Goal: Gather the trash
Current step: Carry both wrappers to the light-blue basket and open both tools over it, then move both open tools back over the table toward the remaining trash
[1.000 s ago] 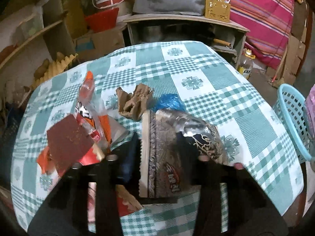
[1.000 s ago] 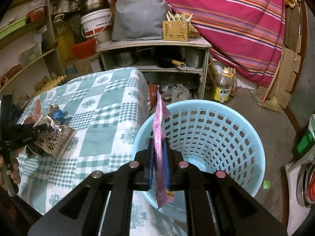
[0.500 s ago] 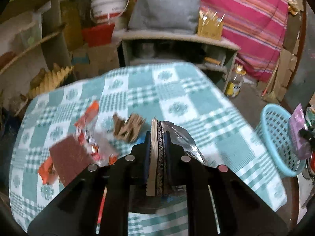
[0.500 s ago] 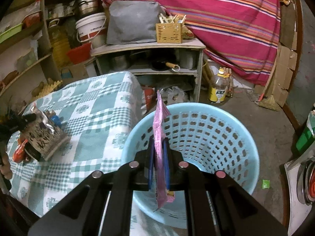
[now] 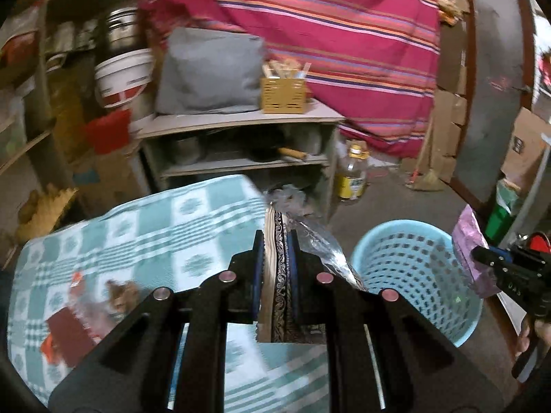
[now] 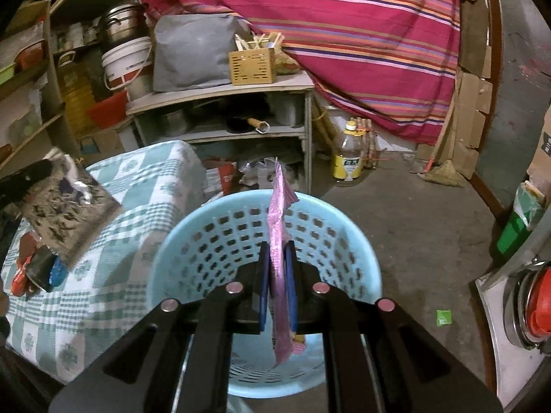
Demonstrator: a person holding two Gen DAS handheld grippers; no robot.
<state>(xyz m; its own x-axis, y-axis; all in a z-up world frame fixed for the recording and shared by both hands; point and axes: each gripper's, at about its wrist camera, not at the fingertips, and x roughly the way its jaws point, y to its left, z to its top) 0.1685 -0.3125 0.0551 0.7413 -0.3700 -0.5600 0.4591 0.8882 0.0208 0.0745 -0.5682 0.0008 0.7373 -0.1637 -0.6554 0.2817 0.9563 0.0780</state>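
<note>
A large striped cloth [image 6: 344, 34], mostly pink and red, hangs at the back of the dim room. In front of it stands a grey shelf unit [image 6: 220, 110] with a grey cushion [image 6: 193, 55] and a small wooden box [image 6: 253, 67] on top. The floor [image 6: 406, 213] is bare grey concrete. Flat cardboard pieces [image 6: 471, 103] lean at the right wall.

glossy foil wrapper [image 5: 311, 241], perforated plastic basket [image 6: 220, 241], checked cloth tablecloth [image 5: 155, 227]
</note>
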